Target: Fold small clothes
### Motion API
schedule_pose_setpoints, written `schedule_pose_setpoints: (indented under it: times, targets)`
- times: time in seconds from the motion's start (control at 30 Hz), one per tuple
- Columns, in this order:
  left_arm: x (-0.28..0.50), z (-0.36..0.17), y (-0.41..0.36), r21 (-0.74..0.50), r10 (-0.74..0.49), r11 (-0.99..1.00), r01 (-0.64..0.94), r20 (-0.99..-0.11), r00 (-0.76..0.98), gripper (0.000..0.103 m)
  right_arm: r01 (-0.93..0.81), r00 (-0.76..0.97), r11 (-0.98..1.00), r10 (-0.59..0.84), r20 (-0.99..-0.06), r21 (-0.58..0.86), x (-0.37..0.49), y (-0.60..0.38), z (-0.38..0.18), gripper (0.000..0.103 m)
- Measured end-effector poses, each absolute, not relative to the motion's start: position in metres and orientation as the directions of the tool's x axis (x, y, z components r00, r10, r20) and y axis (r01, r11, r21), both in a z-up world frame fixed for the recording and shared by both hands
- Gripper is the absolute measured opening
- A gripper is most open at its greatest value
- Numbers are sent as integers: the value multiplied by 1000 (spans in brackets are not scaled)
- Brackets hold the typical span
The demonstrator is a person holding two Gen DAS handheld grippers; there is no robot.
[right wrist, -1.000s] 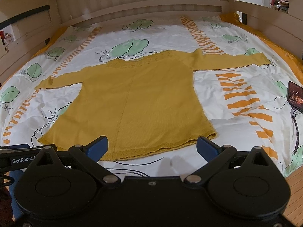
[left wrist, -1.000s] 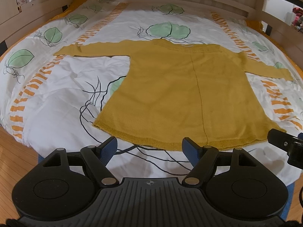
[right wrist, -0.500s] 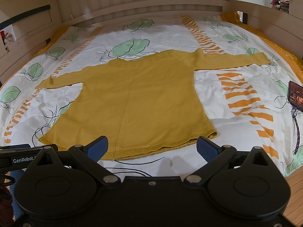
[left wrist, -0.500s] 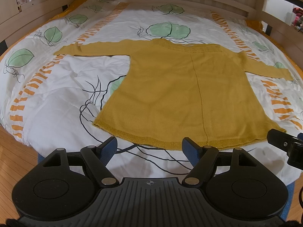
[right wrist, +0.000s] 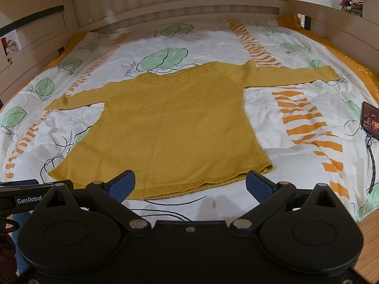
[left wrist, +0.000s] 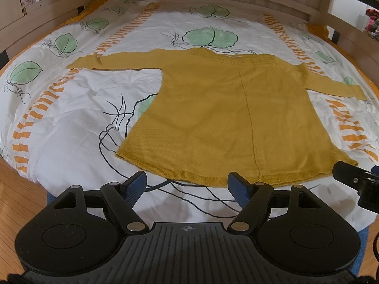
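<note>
lying unmoved, sweater (left wrist: 227,118) flat

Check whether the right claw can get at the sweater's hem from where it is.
Probably yes. The right claw is open and empty, just short of the sweater; its hem lies flat on the duvet with nothing between. The phone sits far off to the side.

Left gripper (left wrist: 187,184) and right gripper (right wrist: 190,184) both point toward 12 o'clock, tilted down, jaws apart, empty
</note>
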State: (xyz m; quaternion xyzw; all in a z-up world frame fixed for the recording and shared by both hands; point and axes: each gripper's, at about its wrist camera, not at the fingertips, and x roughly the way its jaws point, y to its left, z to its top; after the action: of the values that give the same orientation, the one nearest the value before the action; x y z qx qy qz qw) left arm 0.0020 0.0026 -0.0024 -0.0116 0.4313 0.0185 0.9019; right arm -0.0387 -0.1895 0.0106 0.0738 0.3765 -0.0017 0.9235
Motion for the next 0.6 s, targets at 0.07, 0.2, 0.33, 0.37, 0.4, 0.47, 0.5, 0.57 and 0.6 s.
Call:
schedule_pose_setpoints:
  times: [0.07,0.2,0.33,0.37,0.4,0.47,0.5,0.57,0.6]
  targets:
    - [2,-4,2,-4,23,999,-42,-780,626,74,56,714,989,56,-698,136,-39,-188,10,100]
    - [2,-7,3,-4,23,999,-42,-785,619,74,51,707,989,62,-705,137,-37,-188,9,100]
    - [5,-10,2,-2,25,999,-45,-796,605,74,43,691,989,72,-719,140,-32,-189,3,100]
    - [6,-11,2,-2,27,999,-47,-799,601,74,40,686,989,74,-724,139,-30,-188,2,100]
    - [8,-13,2,-1,27,999,-47,-803,596,74,37,680,990,77,-729,139,-29,-188,0,100]
    - [11,-16,3,0,27,999,-46,-812,583,74,32,669,990,82,-739,139,-26,-188,-3,100]
    - [13,-18,3,0,26,999,-45,-818,575,74,29,661,990,85,-745,139,-23,-188,-5,100]
    - [17,-22,2,3,25,999,-40,-828,560,74,22,647,989,96,-756,144,-19,-188,-10,100]
    - [20,-24,2,5,25,999,-37,-833,553,74,16,639,989,105,-762,150,-16,-188,-12,100]
